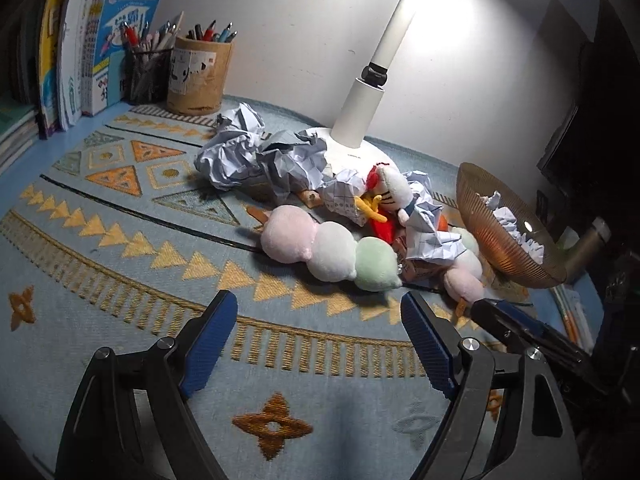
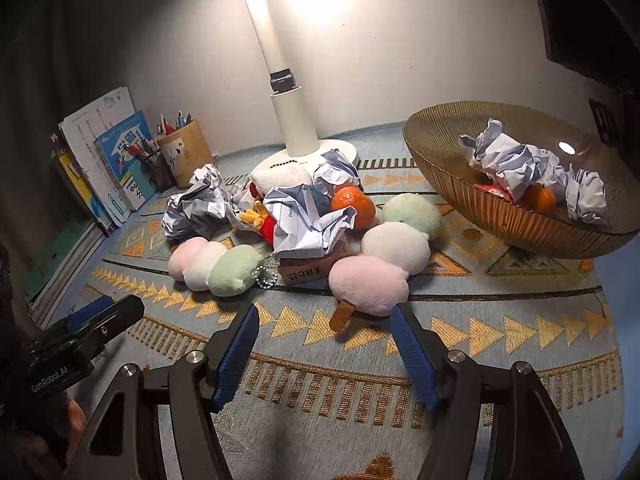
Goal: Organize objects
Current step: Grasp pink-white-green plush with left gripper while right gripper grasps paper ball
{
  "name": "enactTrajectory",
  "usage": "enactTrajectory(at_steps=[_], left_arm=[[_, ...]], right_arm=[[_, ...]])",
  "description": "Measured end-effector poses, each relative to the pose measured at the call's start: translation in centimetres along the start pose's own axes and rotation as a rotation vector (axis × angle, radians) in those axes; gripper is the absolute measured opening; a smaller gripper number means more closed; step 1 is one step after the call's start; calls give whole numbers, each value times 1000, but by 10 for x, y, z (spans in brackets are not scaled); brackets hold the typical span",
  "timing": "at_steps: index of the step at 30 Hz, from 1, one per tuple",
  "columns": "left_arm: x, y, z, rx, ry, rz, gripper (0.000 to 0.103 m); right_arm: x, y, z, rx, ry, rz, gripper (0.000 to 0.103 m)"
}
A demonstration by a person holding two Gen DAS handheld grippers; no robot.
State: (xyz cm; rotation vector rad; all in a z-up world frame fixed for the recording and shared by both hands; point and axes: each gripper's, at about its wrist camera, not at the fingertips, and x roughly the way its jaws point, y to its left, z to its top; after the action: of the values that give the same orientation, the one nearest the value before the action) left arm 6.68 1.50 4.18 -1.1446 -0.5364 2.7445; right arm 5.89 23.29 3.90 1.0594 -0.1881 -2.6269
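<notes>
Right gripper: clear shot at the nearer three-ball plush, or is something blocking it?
Probably yes. The right gripper is open and empty, and the nearer three-ball plush lies just ahead on bare mat, its stick end pointing at the jaws. The paper and box sit behind it.

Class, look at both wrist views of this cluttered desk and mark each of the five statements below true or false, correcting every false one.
1. The bowl already holds crumpled paper. True.
2. The right gripper is shut on a plush toy. False: its jaws stand open and empty, just short of the nearer three-ball plush.
3. An orange sits in the pile by the lamp base. True.
4. The pen holders stand inside the bowl. False: they stand on the desk beside the books.
5. The left gripper holds crumpled paper. False: it is open and empty above the patterned mat.
</notes>
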Motion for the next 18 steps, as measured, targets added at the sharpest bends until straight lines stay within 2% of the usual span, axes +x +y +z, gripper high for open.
enactTrajectory(at_steps=[2, 4, 6, 10, 12, 16, 18], left_arm=[[17, -6, 10, -42, 51, -14, 82], [32, -13, 18, -48, 67, -3, 80], [49, -17, 25, -61, 100, -2, 74], [81, -15, 34, -133, 153, -16, 74], [88, -19, 41, -97, 129, 10, 74], [104, -31, 48, 34, 159, 32, 74], [105, -34, 47, 80, 150, 59, 67]], right_arm=[[0, -4, 2, 18, 0, -4, 67], [3, -7, 8, 29, 19, 15, 67], [7, -10, 17, 24, 27, 7, 67], [16, -13, 43, 8, 52, 74, 67], [21, -10, 54, -20, 58, 80, 67], [39, 0, 67, -79, 90, 102, 67], [49, 5, 69, -98, 105, 101, 67]])
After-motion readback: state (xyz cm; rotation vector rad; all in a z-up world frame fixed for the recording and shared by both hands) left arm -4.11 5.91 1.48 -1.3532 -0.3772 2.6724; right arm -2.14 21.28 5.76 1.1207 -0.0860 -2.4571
